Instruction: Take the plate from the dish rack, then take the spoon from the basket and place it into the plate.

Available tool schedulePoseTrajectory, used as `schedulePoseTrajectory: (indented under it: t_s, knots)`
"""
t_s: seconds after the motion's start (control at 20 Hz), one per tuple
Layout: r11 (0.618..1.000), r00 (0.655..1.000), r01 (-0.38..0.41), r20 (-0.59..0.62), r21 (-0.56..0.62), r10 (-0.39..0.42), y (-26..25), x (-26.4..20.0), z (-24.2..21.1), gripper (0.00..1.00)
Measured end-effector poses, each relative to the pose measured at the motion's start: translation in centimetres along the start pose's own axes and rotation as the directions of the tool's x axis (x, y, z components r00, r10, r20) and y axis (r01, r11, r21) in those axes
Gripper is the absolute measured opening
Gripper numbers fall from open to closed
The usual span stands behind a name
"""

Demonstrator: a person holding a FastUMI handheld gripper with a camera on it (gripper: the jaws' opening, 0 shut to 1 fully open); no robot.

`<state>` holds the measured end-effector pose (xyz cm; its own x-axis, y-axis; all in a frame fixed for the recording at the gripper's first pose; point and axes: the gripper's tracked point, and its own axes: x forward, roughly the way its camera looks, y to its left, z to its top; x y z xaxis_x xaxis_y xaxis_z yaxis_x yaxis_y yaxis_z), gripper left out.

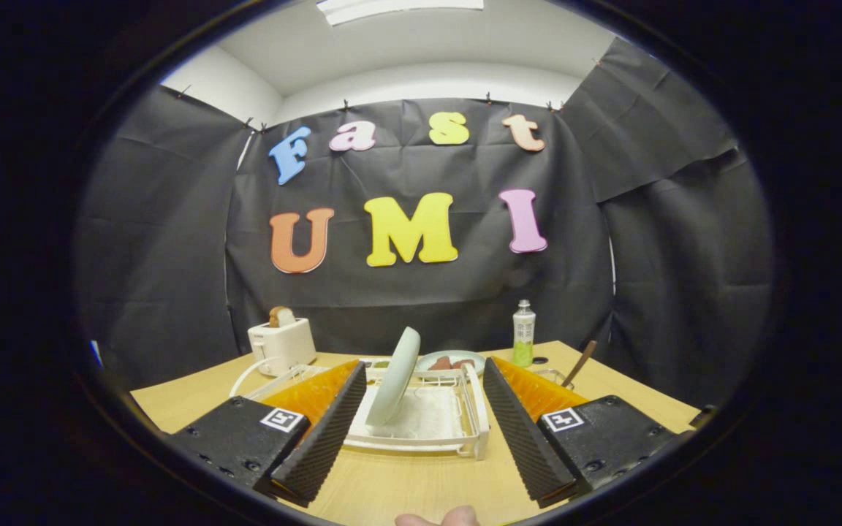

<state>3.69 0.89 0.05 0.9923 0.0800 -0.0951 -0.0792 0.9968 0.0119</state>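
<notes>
Showing one gripper (pixel 421 424) with two fingers (pixel 322 431) spread wide apart, gripping nothing. Sitting on one wooden table (pixel 406 486): one white dish rack (pixel 457 420) holding one pale plate (pixel 395 376) on edge, one white toaster (pixel 282 343) far left, one plate of food (pixel 454 360), one bottle (pixel 523 334), one wooden spoon (pixel 580 363) far right.

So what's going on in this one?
A person is holding the gripper over a wooden table, fingers open and aimed at the dish rack. The plate stands on edge in the rack, between and just beyond the fingers, and nothing touches it yet. The spoon sticks up from the basket behind the right finger. Further back are a toaster, a bottle and a dish of food.
</notes>
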Motion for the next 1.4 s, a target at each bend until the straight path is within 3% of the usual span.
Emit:
schedulePoseTrajectory:
  t_s: [0.25, 0.5, 0.7, 0.9, 1.1, 1.25, 1.4]
  knots:
    - [0.996, 0.995, -0.073, -0.078, -0.045, 0.069, 0.8, 3.4, 4.7, 1.00]
    - [0.985, 0.972, -0.090, -0.231, -0.146, 0.054, 0.8, 8.8, 8.0, 1.00]
    - [0.980, 0.905, -0.137, -0.421, -0.147, 0.064, 1.8, 13.0, 6.7, 1.00]
    - [0.977, 0.818, -0.114, -0.575, -0.181, -0.011, 1.7, 16.4, 4.6, 1.00]
    - [0.984, 0.734, -0.063, -0.676, -0.164, -0.066, 1.2, 19.2, 2.1, 1.00]
    - [0.991, 0.668, -0.051, -0.742, -0.125, -0.060, 1.6, 20.2, -0.5, 1.00]
    - [0.996, 0.638, -0.037, -0.769, -0.081, -0.039, 2.2, 21.0, -2.1, 1.00]
